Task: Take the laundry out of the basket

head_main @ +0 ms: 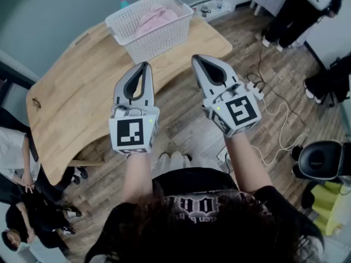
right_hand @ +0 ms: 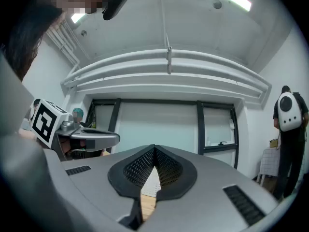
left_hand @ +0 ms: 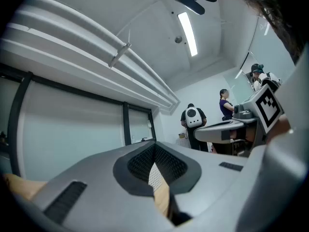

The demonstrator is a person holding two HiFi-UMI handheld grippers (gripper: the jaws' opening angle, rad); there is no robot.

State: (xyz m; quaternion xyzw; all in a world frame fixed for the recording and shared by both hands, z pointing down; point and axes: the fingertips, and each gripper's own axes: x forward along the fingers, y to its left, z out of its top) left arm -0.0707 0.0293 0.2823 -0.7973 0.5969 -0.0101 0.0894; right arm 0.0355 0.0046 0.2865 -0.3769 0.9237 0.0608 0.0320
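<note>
**While jaws are shut, laundry (head_main: pixel 156 16) sits in basket (head_main: pixel 153 44)**

W/ jaws pressed together on nothing, L gripper (head_main: pixel 145 66) & R gripper (head_main: pixel 195 59) hang well short of the basket at the table's (head_main: pixel 71 103) far end. Risks: 2 shut tips would just shove cloth; a snag in the mesh could drag the light basket off the edge.
</note>
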